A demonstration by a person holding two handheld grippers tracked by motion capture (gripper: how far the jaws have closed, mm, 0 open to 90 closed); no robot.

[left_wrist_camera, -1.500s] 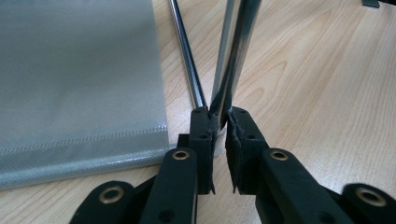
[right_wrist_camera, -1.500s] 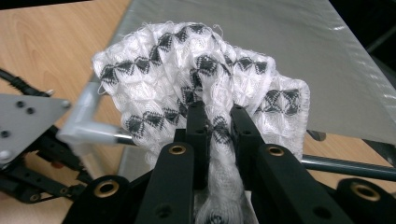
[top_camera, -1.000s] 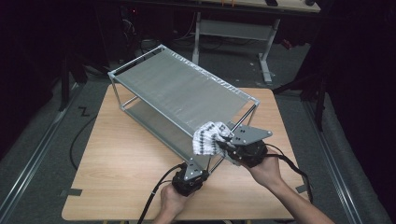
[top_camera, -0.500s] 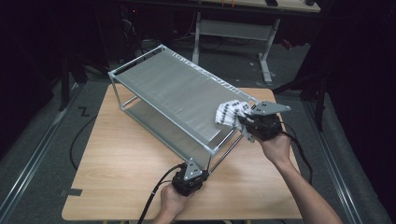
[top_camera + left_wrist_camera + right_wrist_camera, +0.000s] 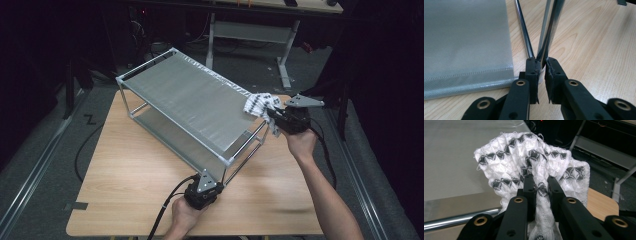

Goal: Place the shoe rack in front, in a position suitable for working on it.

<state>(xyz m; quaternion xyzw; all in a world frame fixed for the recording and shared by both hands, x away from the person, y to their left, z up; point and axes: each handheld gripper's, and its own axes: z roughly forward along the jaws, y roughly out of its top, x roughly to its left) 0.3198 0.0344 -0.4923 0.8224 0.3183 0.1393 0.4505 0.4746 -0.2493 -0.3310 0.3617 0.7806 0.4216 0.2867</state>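
Two grippers busy, right gripper (image 5: 272, 116) pinching patterned cloth (image 5: 258, 104) at shelf rack (image 5: 190, 100) top's far edge, left gripper (image 5: 541, 65) clamped on rack's corner leg (image 5: 549, 32)

High view: fixed above the near table edge, facing forward and down, far enough to frame the whole wooden table (image 5: 125, 165) and two-tier rack (image 5: 190, 100).

Left gripper view: close range, low over the tabletop, facing the rack's corner leg (image 5: 550, 32).

Right gripper view: close range, facing the rack's top shelf (image 5: 456, 160); shared with the high view.
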